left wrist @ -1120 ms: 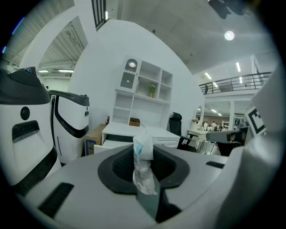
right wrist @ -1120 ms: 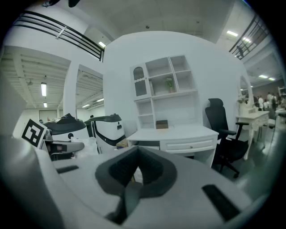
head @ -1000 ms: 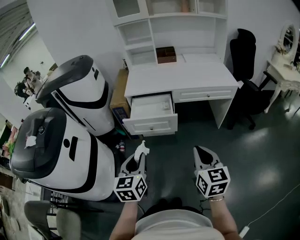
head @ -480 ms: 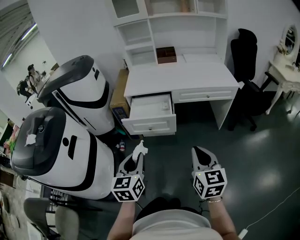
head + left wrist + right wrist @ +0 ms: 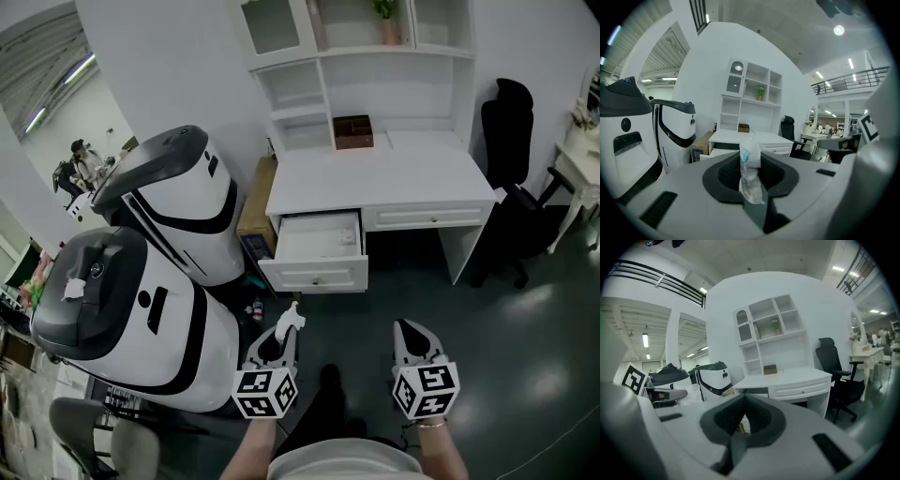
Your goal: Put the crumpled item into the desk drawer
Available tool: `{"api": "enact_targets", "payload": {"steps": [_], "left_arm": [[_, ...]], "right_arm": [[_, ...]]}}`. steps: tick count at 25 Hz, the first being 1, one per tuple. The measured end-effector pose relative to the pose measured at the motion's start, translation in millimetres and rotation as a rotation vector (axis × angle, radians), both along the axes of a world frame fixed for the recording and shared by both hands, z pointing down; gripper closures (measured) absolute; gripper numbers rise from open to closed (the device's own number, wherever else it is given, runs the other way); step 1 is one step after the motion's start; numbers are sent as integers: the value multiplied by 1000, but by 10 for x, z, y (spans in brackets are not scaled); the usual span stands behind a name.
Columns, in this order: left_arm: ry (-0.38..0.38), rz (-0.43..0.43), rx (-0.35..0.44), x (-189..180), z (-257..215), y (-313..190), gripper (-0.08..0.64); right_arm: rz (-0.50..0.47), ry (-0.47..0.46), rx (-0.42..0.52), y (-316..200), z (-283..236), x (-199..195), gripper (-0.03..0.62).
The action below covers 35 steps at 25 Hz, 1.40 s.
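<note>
The crumpled white item (image 5: 292, 319) sticks up from between the jaws of my left gripper (image 5: 285, 332), which is shut on it. In the left gripper view the crumpled item (image 5: 750, 180) stands upright between the dark pads, with a pale blue spot near its top. The white desk (image 5: 375, 173) stands ahead, and its left drawer (image 5: 319, 275) is pulled open. A small white thing lies inside the drawer. Both grippers hang over the dark floor, short of the drawer. My right gripper (image 5: 406, 327) has its jaws together and holds nothing; the right gripper view (image 5: 746, 401) shows the same.
Two large white-and-black machines (image 5: 141, 319) (image 5: 183, 211) stand close on the left. A cardboard box (image 5: 255, 192) sits between them and the desk. A brown box (image 5: 352, 131) rests on the desk under the hutch shelves. A black office chair (image 5: 511, 159) stands to the right.
The desk and its open drawer now sit lower and slightly right in the head view. Both grippers show lower in it. The left gripper keeps its hold on the crumpled item.
</note>
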<state>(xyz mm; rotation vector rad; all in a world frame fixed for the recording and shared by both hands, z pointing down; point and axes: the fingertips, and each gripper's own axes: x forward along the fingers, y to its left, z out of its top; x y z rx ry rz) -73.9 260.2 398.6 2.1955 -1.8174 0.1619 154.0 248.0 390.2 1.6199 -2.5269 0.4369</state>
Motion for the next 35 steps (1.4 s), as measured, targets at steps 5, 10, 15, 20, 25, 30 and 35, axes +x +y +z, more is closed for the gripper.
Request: {"api": "enact_targets", "payload": {"steps": [5,10,15,20,25,30,35], "left_arm": [[6,6,3,-75,28,-308,489],[4,0,-3,-206,93,-687,489],[11,3,-11,-325,164,-1145,489],[25,6,-8,-508,139,-1623,489],[27,8,2,-720,83,-2087,489],[29,12,14,-896,37,-2482,489],[30,15,20,-1070,25,-2775,489]], "right_arm": [[7,-32,-2,-312,14,-62,591],[0,-11,-14,-701,44,-174,591],[12,-12,-18,-1160,43,-283,591],[12,-3,-19,-1652,-1,-458,591],[31,5,-26,-2084,-23,-617,591],[49,11,-21,-2440,-67,-746,591],[63,16,-20,-2716,-85,-884,591]]}}
